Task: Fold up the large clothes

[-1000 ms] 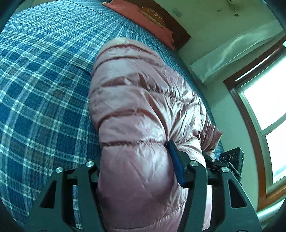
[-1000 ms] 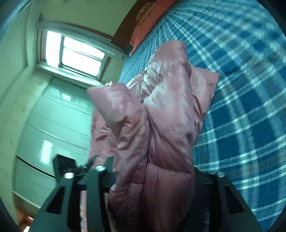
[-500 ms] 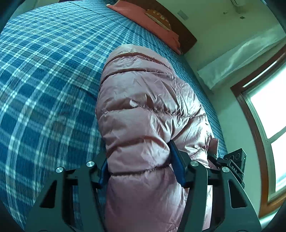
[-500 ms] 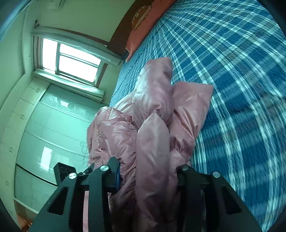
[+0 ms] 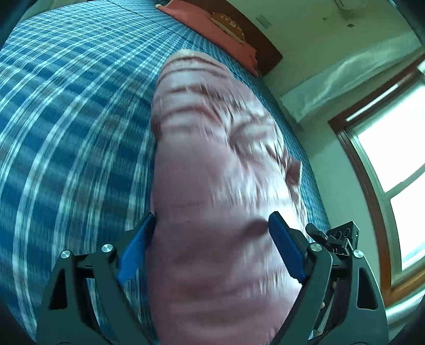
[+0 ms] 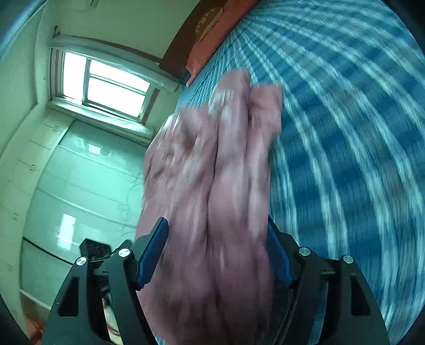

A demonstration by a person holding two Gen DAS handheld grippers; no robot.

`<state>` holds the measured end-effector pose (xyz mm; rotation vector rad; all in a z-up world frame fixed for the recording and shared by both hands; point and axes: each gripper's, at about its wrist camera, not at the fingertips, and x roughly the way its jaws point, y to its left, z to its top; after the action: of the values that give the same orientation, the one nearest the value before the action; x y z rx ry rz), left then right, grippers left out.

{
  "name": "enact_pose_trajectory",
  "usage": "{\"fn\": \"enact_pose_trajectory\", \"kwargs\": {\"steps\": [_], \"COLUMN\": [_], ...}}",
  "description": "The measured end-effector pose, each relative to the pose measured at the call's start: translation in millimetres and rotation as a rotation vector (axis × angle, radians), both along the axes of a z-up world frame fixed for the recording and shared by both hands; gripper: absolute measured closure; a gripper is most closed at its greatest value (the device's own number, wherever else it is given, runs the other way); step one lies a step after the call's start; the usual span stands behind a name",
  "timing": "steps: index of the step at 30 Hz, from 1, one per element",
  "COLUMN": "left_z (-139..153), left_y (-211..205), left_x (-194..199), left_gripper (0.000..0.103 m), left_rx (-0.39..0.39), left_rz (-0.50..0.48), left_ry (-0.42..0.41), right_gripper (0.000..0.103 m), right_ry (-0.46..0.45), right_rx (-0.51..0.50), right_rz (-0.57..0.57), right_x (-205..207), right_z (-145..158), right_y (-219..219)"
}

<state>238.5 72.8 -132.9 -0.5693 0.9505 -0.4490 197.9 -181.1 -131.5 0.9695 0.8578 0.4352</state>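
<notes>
A pink quilted puffer jacket [image 5: 212, 172] lies along the blue plaid bed [image 5: 66, 119], blurred by motion. My left gripper [image 5: 211, 244] is shut on the jacket, which bulges between its blue pads [image 5: 288, 252]. In the right wrist view the same jacket [image 6: 220, 172] hangs in bunched folds. My right gripper [image 6: 216, 246] is shut on it, blue pads [image 6: 152, 252] pressing both sides. The jacket's near end is hidden behind both grippers.
The plaid bed [image 6: 345, 132] fills most of both views. A red pillow [image 5: 209, 24] and dark headboard [image 5: 268, 53] sit at the far end. A window [image 5: 398, 159] and wall run along the bed's side; the window also shows in the right wrist view [image 6: 106, 85].
Both grippers have moved quickly with the jacket, and the views are now blurred. The jacket's folds have stretched out flatter along the bed. Both grips stay closed on it.
</notes>
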Motion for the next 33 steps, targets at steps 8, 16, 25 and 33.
{"fn": "enact_pose_trajectory", "kwargs": {"steps": [8,16,25,33], "left_z": [-2.5,-2.9,11.2,24.3], "left_y": [-9.6,-21.9,-25.4,-42.6], "left_x": [-32.5,-45.4,-72.7,-98.4], "left_gripper": [0.041,0.042,0.029,0.025], "left_rx": [-0.006,0.144,0.287,0.518], "left_rz": [0.079,0.100,0.138,0.149], "left_ry": [-0.014,-0.051,-0.074,-0.150], "right_gripper": [0.059,0.063,0.048,0.048], "right_ry": [0.027,0.032,0.033,0.027], "right_rx": [-0.001,0.016,-0.052,-0.206], "right_rz": [0.032,0.009,-0.021,-0.041], "right_x": [-3.4,1.0,-39.6,-77.3], "right_z": [-8.1,-19.9,-14.6,3.5], "right_y": [23.3,10.7,7.2,15.1]}}
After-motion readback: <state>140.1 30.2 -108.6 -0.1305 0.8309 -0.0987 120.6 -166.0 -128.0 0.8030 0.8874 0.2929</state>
